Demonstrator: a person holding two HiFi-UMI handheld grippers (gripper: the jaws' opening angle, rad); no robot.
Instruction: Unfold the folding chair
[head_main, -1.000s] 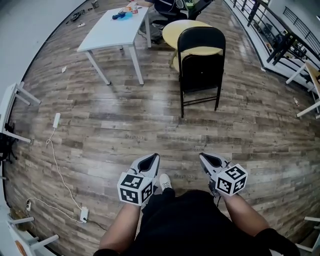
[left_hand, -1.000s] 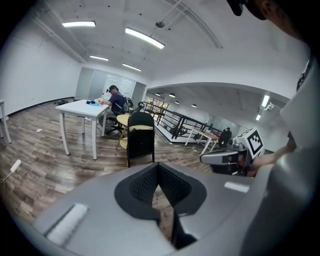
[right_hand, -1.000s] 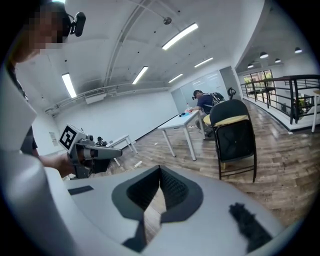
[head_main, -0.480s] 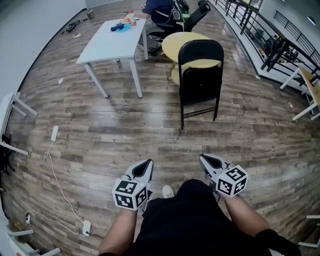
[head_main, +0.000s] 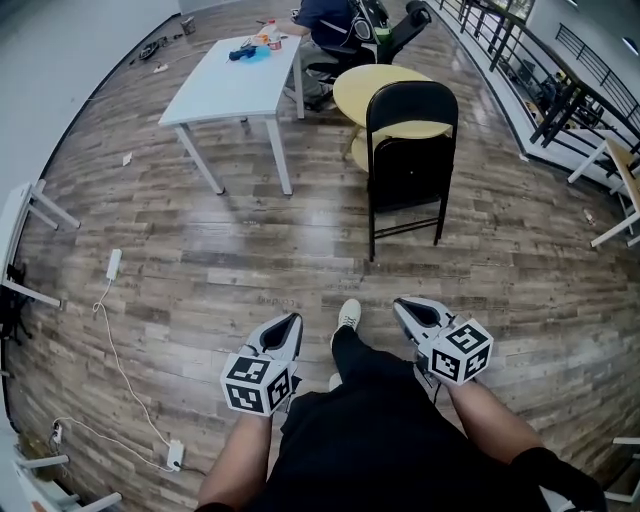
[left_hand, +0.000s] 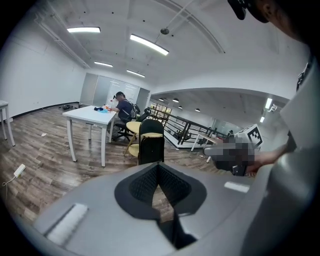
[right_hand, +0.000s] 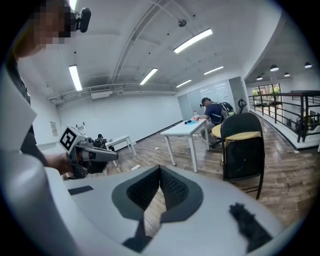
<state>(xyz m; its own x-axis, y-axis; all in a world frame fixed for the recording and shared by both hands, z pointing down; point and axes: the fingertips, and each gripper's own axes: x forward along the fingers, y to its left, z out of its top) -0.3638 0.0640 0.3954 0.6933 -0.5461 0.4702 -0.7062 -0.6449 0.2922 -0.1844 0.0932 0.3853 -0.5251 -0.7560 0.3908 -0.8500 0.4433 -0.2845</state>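
Standing upright and folded, the folding chair (head_main: 410, 165) faces the closed left gripper (head_main: 291, 322) and right gripper (head_main: 403, 305).

Bright, even light comes from long ceiling strips (left_hand: 149, 44). The wooden floor (head_main: 250, 235) carries a soft sheen and faint shadows. Wide-angle bending curves every edge; both gripper views darken at the corners.

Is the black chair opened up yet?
Not yet. Nothing looks done: the folding chair stands folded by the round yellow table. Nothing is in hand: the left gripper and right gripper are shut, empty, short of it. Reaching, gripping and unfolding remain.
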